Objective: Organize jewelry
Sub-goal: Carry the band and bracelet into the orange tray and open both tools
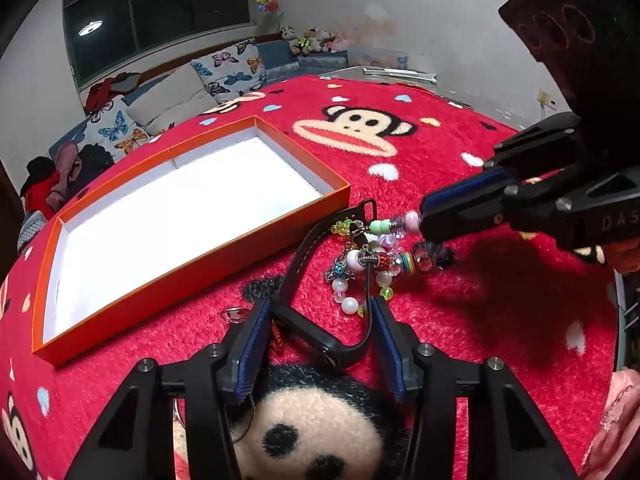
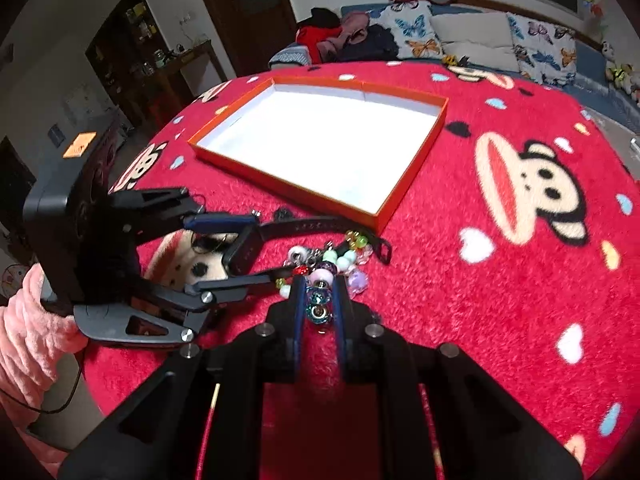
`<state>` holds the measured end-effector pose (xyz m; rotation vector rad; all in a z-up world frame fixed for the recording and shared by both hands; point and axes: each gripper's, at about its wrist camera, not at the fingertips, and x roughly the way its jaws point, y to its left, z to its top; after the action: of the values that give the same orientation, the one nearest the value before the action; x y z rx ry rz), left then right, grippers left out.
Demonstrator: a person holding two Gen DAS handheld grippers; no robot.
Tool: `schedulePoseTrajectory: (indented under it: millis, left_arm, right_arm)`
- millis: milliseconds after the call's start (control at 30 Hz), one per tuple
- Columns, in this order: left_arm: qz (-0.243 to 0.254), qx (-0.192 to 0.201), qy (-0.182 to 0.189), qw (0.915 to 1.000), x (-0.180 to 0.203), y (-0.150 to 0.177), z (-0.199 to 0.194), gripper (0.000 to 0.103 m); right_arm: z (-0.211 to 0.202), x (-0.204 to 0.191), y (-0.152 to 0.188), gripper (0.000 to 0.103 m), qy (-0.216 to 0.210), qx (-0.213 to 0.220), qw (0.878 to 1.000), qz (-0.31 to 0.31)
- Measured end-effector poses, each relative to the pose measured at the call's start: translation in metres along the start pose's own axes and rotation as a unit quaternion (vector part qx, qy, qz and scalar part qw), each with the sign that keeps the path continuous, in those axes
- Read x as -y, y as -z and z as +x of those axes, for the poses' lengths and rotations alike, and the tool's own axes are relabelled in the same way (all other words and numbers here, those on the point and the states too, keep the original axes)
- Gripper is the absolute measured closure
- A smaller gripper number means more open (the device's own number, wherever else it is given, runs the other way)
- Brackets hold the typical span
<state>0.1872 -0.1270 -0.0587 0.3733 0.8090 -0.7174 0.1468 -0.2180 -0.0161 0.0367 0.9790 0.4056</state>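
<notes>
The beaded bracelet (image 1: 372, 256) lies in a tangle of clear, white, green and red beads on the red monkey-print blanket (image 1: 440, 312), just beside the near long wall of the orange box (image 1: 192, 268). One end of the strand is lifted off the pile: my right gripper (image 1: 420, 220) has its fingers drawn almost together on it, and in the right wrist view the pink and teal beads (image 2: 319, 292) sit pinched between the two blue pads (image 2: 298, 320). The rest of the strand trails down to the heap.

A black watch (image 1: 320, 340) lies across the same spot, its strap running under the beads toward the box and its body nearer to me. My left gripper (image 1: 316, 320) stands about half open around that body, one blue pad on each side; the right-hand finger looks to be touching the strap's bend, but I cannot tell whether the pads press on it.

The box is open, white inside, with nothing in it. A small metal ring (image 1: 234, 314) lies on the blanket by my left finger. A pink fluffy sleeve (image 2: 28, 328) shows behind the left gripper, and butterfly cushions (image 1: 232, 68) lie beyond the blanket.
</notes>
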Motion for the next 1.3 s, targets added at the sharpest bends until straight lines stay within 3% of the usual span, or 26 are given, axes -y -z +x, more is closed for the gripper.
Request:
schedulePoseTrajectory:
  millis: [400, 633, 1033, 1300]
  left_arm:
    - [0.004, 0.009, -0.013, 0.9999, 0.005, 0.0, -0.02, 0.05]
    - [-0.006, 0.02, -0.02, 0.9996, 0.001, -0.004, -0.035, 0.05]
    - [-0.026, 0.061, -0.03, 0.9974, -0.032, -0.033, -0.088, 0.05]
    - [-0.035, 0.083, -0.074, 0.9932, -0.081, -0.069, -0.106, 0.05]
  right_arm:
    - [-0.042, -0.009, -0.043, 0.089, -0.018, 0.057, 0.998, -0.016]
    - [-0.057, -0.011, -0.068, 0.089, -0.005, 0.082, 0.996, -0.037]
    - [-0.041, 0.003, -0.1, 0.089, 0.002, 0.08, 0.996, -0.034]
    - [-0.011, 0.016, -0.119, 0.089, 0.008, 0.065, 0.998, -0.017]
